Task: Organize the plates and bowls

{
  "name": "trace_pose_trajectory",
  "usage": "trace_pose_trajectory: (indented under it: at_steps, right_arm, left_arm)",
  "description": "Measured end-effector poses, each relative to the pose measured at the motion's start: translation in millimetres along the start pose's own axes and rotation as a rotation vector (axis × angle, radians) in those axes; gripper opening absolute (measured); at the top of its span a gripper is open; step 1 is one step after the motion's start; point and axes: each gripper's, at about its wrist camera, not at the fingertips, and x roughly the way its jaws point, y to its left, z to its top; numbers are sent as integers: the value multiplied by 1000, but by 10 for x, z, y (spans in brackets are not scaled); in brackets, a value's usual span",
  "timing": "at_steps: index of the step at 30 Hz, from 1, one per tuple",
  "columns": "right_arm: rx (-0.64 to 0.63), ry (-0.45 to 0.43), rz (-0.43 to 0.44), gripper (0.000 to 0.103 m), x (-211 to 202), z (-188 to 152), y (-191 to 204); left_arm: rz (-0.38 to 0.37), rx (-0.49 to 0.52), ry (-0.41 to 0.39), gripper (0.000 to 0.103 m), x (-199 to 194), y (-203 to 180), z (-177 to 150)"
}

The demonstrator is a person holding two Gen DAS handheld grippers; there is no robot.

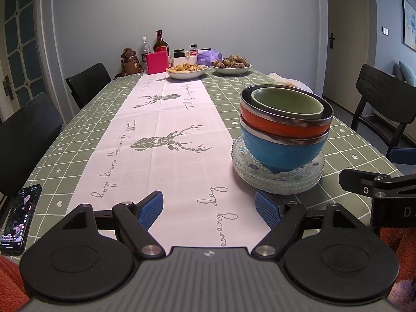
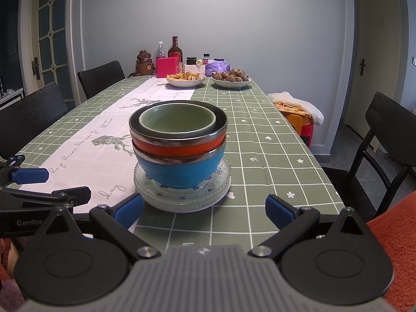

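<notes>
Bowls and plates sit in one stack near the near edge of a long dining table (image 2: 273, 140), which fills most of a grey-walled room and is covered in a green checked cloth with a pale runner (image 1: 166, 130) printed with deer down its middle. Black chairs (image 2: 101, 78) stand along both long sides, a panelled glass door (image 2: 49, 26) is at the left and a plain door (image 2: 364, 52) at the right. At the far edge by the wall are two white dishes of food (image 2: 186, 80), a dark bottle (image 2: 174, 48), a pink box (image 2: 167, 66) and a brown bear-shaped flask (image 2: 145, 63). Beside the right edge a stool (image 2: 299, 119) carries a white cloth. The stack itself: clear glass plates (image 2: 182, 197) at the bottom on the cloth, just right of the runner, then a blue bowl (image 2: 179, 171), an orange bowl (image 2: 179, 148) nested in it, and a smaller green bowl (image 2: 178, 119) inside the top. The right gripper (image 2: 204, 212) is just in front of the stack, its blue-padded fingers spread wide and holding nothing. The left gripper (image 1: 209, 209) sits over the runner, left of the stack, fingers likewise wide apart and empty. A phone (image 1: 19, 218) with a lit screen lies at the near left corner.
</notes>
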Motion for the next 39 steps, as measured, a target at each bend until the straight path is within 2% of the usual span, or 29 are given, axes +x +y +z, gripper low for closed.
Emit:
trace_pose_trajectory:
  at_steps: [39]
  right_arm:
    - [11,12,4,99,17,-1,-28]
  left_arm:
    - [-2,-4,-9,94,-36,11,18]
